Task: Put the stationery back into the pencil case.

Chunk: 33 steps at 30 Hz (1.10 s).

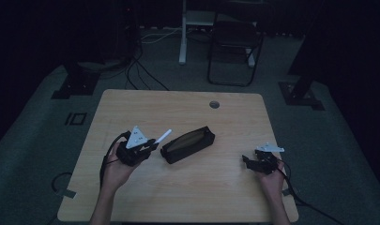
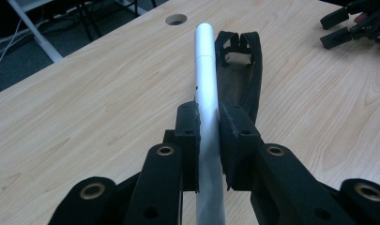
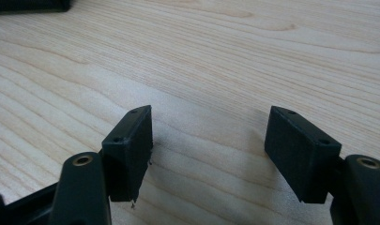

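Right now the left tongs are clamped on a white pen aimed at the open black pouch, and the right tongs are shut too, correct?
Not quite: the right tongs stand open over bare table, as the right gripper view shows. The left tongs do clamp the white pen, aimed at the open black pouch.

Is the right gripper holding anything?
No: the right gripper stands open over bare table, with nothing between its jaws.

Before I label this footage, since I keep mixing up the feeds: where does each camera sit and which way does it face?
High view: above the person's side, facing forward and down on the table; forearms, both tools.
Left gripper view: on the left tool, along its jaws clamping a white pen aimed at the open black pouch.
Right gripper view: on the right tool, facing bare wood, jaws apart.
Shared: pen and pouch, high and left views.
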Motion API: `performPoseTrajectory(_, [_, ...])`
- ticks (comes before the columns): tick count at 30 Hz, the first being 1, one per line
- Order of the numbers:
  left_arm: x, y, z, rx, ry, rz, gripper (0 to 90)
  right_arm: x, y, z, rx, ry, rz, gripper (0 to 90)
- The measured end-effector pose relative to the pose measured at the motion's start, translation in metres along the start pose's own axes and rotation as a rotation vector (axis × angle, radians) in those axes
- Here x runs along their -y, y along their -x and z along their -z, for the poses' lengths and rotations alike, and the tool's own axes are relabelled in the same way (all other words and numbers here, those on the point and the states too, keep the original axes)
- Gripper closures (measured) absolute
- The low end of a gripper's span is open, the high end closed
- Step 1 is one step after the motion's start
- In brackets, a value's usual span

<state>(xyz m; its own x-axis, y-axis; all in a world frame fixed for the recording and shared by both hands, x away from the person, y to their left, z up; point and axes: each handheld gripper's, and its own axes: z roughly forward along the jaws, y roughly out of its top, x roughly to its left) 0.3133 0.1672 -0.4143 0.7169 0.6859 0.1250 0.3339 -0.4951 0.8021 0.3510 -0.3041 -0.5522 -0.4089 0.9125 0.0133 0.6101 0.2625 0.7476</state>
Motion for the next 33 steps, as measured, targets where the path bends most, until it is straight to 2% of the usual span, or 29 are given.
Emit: performPoseTrajectory(33, [-0.023, 0.007, -0.024, 0.038, 0.030, -0.012, 78.7, 0.000, 0.000, 0.000, -0.001, -0.001, 0.000, 31.9])
